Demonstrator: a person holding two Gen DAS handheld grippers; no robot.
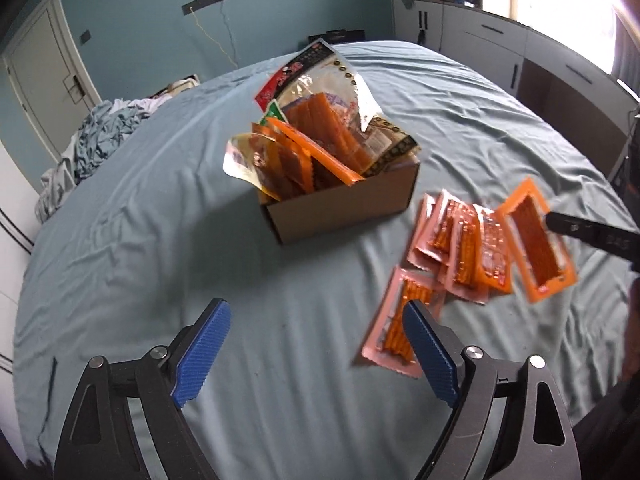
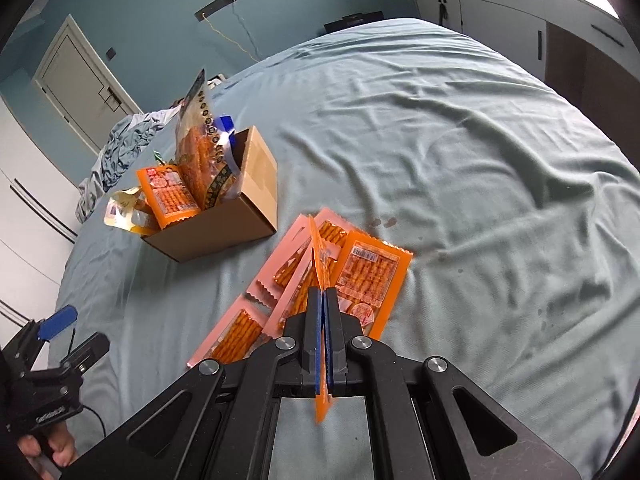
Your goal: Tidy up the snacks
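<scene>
**1 orange packet lifted, the rest on the bed**

1 orange snack packet [image 2: 319, 256] is pinched edge-on between the closed blue pads of the right claw [image 2: 323, 300], held above the pile of pink and orange packets [image 2: 320, 280] lying on the blue-grey bed sheet [image 2: 460, 160]. The left claw [image 1: 316, 344] hangs over the sheet with its pads spread wide, gripping nothing. The cardboard box [image 1: 344, 208], stuffed with upright snack bags, sits near the pile, to its left.
</scene>
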